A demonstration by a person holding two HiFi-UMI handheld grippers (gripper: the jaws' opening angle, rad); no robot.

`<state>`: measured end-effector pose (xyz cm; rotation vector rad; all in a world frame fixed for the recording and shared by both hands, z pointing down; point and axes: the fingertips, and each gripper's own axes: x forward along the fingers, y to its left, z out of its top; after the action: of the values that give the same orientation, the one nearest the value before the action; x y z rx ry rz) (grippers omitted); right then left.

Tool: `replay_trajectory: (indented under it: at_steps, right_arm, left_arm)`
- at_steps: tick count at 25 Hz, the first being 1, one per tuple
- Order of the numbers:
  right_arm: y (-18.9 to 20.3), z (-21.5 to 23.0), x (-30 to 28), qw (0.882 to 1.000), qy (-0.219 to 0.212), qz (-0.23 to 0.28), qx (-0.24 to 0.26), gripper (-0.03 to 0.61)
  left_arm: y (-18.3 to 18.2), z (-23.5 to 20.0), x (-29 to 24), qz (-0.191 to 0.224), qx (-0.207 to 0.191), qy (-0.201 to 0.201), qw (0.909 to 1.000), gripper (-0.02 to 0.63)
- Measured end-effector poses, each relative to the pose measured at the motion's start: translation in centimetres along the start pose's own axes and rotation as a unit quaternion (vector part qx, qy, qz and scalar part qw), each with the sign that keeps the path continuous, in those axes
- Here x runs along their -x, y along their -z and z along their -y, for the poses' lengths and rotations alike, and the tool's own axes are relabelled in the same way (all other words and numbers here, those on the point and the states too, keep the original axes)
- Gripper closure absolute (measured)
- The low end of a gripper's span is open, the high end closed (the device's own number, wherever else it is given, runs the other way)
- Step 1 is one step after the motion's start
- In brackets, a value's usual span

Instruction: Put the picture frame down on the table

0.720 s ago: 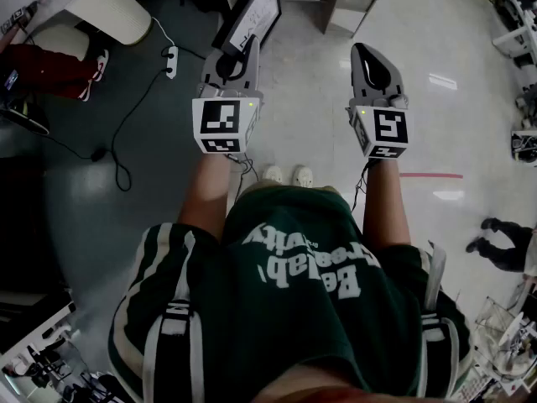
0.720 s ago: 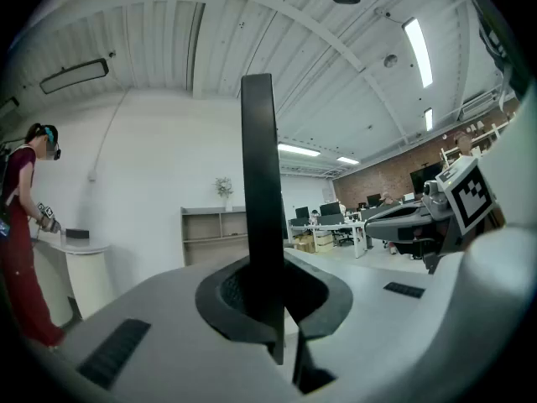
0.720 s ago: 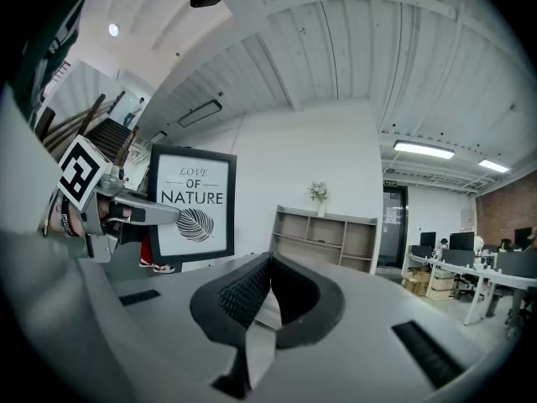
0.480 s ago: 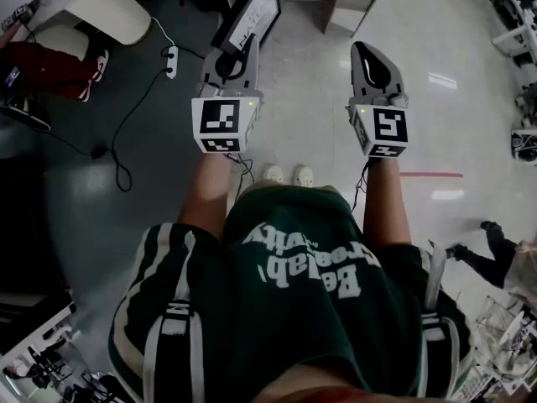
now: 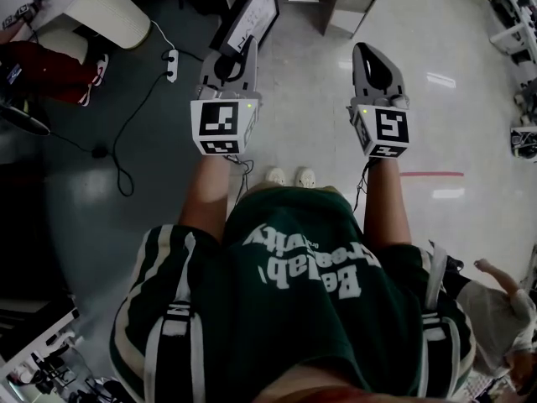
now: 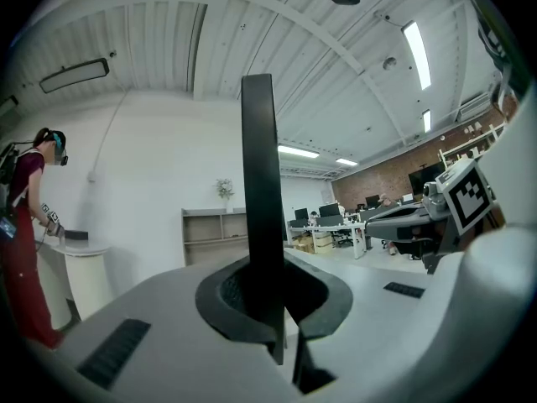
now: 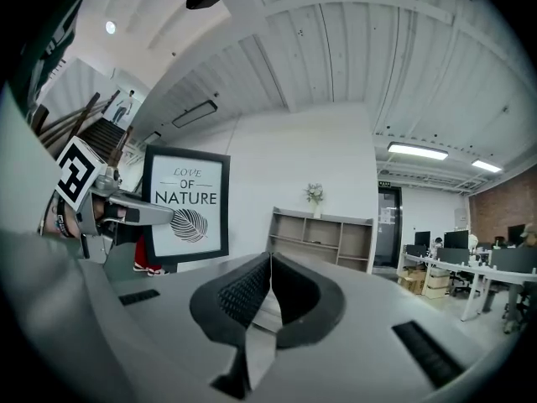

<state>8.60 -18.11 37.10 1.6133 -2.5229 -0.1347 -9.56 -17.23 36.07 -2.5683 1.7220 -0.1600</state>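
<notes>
The picture frame point(image 5: 252, 11) is black-rimmed with a white print reading "LOVE OF NATURE" point(image 7: 186, 204). My left gripper point(image 5: 239, 44) is shut on its lower edge and holds it upright over the floor. In the left gripper view the frame shows edge-on as a dark bar point(image 6: 260, 208) pinched between the pads point(image 6: 239, 296). My right gripper point(image 5: 369, 53) is held level to the right of the left one, apart from the frame. Its jaws point(image 7: 270, 263) meet at the tips with nothing between them.
I stand on a grey floor; shoes point(image 5: 288, 175) show below the grippers. A white rounded counter point(image 5: 101, 7) and a person in red point(image 5: 50, 61) are at upper left, with a power strip and cable point(image 5: 170, 57). A cabinet point(image 5: 352, 2) stands ahead. Another person point(image 5: 495, 300) is at lower right.
Both grippers and the frame have stayed almost still. The person at the right edge has walked toward the lower right corner of the head view.
</notes>
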Motion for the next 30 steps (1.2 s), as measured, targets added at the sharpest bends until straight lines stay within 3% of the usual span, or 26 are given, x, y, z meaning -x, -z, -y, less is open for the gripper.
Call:
replay_trajectory:
  at_steps: [18, 30]
  right_arm:
    - [0.7, 1.1, 1.6, 0.999, 0.037, -0.008, -0.006, 0.545]
    - [0.8, 1.2, -0.6, 1.0, 0.008, -0.006, -0.002, 0.545]
  left_arm:
    - [-0.2, 0.3, -0.5, 0.004, -0.001, 0.029, 0.9996, 0.583]
    - [0.2, 0.2, -0.8, -0.006, -0.001, 0.011, 0.9999, 0.583]
